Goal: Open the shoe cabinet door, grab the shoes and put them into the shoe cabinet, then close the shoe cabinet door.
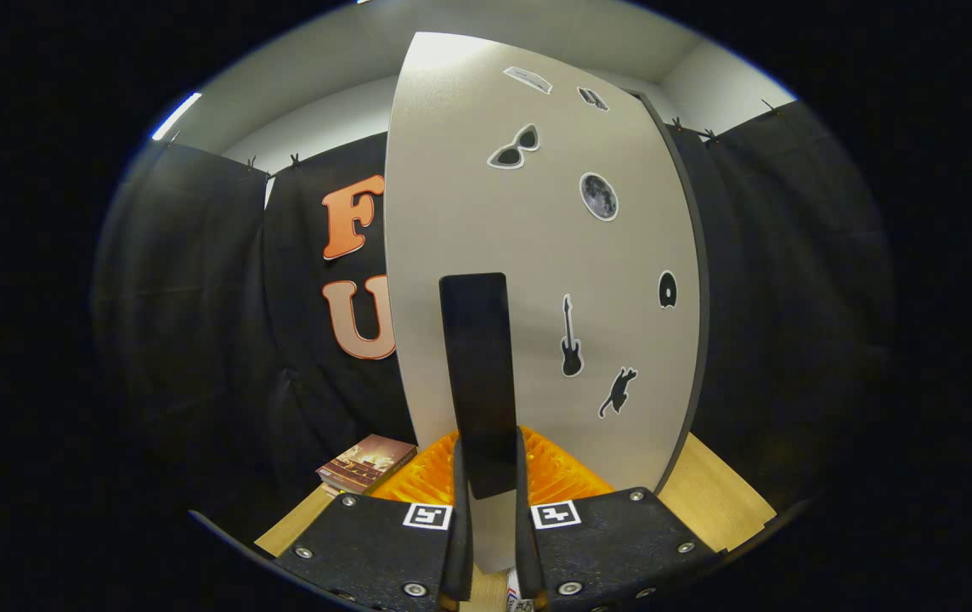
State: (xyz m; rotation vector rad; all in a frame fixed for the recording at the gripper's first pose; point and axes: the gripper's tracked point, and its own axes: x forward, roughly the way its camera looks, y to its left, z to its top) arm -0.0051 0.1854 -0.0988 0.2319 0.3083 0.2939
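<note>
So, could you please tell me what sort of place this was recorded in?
Probably a staged recording booth, not a real home: black cloth wall clipped up all round, a small wooden table, and a sticker-covered cabinet door whose black handle the gripper is shut on.

black speckled gripper [486, 544] bodies with silver screws, square black-and-white markers (one each), thin dark fingers [457, 544].

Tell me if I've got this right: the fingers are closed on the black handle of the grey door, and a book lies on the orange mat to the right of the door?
Nearly. In the gripper view the fingers do close on the black handle of the grey door, but the book lies to the left of the door, beside the orange mat rather than on it.
</note>
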